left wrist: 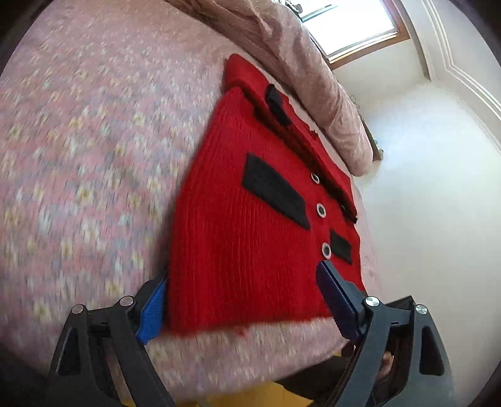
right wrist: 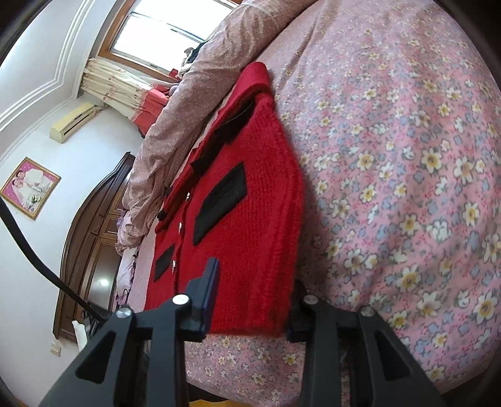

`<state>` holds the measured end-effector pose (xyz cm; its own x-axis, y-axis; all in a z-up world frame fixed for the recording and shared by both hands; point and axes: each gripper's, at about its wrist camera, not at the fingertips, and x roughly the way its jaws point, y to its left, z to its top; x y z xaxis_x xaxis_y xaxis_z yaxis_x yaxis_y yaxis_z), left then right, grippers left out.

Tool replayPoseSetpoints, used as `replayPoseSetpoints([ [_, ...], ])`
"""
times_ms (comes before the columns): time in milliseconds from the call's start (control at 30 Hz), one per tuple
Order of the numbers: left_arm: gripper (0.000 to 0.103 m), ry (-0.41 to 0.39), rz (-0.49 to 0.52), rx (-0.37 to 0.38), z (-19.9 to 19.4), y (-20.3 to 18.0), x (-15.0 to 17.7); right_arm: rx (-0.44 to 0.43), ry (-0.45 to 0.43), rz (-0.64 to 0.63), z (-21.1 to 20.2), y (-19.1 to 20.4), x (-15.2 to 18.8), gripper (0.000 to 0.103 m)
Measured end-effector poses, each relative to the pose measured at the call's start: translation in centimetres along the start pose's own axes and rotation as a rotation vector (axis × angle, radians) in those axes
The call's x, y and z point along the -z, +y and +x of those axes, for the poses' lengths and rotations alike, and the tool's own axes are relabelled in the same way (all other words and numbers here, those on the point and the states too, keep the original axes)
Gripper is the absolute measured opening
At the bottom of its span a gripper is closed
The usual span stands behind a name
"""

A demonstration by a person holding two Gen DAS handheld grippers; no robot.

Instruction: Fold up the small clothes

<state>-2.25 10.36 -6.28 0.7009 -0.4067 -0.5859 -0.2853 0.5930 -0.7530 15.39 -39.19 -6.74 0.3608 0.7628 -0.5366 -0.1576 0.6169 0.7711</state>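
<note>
A small red knitted cardigan (left wrist: 238, 219) with black patches and round buttons lies on the flowered bedsheet (left wrist: 78, 156). It shows in the right wrist view too (right wrist: 250, 203). My left gripper (left wrist: 242, 296) is open, its blue pads (left wrist: 335, 294) either side of the cardigan's near hem; one pad lies over the cloth, the other is at its left edge. My right gripper (right wrist: 250, 297) is open the same way, one finger (right wrist: 209, 291) over the hem, the other half hidden under the cloth's right edge. The cloth's near corners are partly covered.
A rolled pinkish quilt (left wrist: 313, 78) lies along the far side of the cardigan, also in the right wrist view (right wrist: 175, 125). A dark wooden headboard (right wrist: 90, 238), wall, window (right wrist: 162, 28) and framed picture (right wrist: 29, 188) are beyond. Bed edge is just below the hem.
</note>
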Motion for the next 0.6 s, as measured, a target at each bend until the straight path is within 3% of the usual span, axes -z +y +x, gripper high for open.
replayPoseSetpoints([
  [267, 0.080, -0.044, 0.017, -0.033, 0.8, -0.4, -0.7, 0.015, 0.004, 0.005, 0.2, 0.0, -0.2, 0.029],
  [333, 0.067, -0.049, 0.021, -0.054, 0.6, -0.3, -0.3, 0.022, 0.005, 0.005, 0.2, 0.0, -0.2, 0.026],
  [467, 0.049, -0.045, 0.011, -0.084, 0.2, 0.1, 0.0, 0.028, -0.002, 0.027, 0.3, -0.6, -0.3, 0.017],
  [533, 0.013, -0.038, 0.007, -0.132, 0.5, 0.5, -0.3, 0.029, -0.006, 0.054, 0.1, -1.2, -0.3, 0.007],
  [567, 0.005, -0.033, 0.001, -0.156, 0.5, 0.8, -0.3, 0.038, -0.007, 0.064, 0.0, -1.4, -0.4, 0.007],
  [600, 0.003, -0.032, -0.012, -0.163, 0.4, 1.2, -0.3, 0.038, -0.006, 0.067, 0.0, -1.5, -0.3, 0.007],
])
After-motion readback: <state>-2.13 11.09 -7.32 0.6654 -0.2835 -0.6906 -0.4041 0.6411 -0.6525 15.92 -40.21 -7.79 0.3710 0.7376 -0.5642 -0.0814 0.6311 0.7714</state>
